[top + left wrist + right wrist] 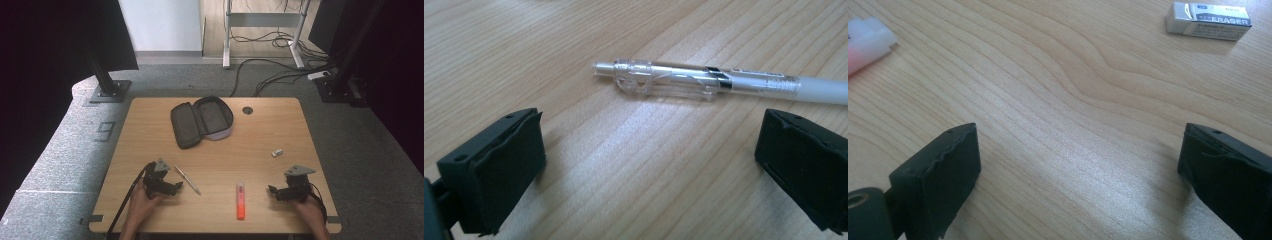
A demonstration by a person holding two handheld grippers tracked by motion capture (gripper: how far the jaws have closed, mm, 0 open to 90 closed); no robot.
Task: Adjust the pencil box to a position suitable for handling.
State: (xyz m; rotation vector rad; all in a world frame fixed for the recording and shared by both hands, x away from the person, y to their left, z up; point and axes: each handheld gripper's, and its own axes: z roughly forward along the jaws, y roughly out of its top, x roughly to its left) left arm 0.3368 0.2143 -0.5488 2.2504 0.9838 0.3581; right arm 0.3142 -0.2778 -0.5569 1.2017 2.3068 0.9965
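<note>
The left gripper [176, 186] rests low on the wooden table [280, 125] with its jaws spread wide and nothing between them, and the clear-barrelled pen [719, 82] lies just beyond the fingertips, flat on the wood and apart from both pads. The right gripper [272, 190] also stands wide open and empty, with the orange highlighter [241, 200] off to one side of it and the small white eraser [1208, 20] farther out. The step in hand looks like picking up the pen, probably for the open pencil case [202, 120] at the far middle of the table. To do it well, ease the left gripper forward until the barrel sits squarely between the pads — not the clip end, where the transparent plastic is stepped and likely to twist out. The pen lies across the line of the jaws, so turn the wrist until they straddle it crosswise, keep the tips nearly touching the table, then close slowly — a round, smooth barrel may roll away if one pad arrives first.
</note>
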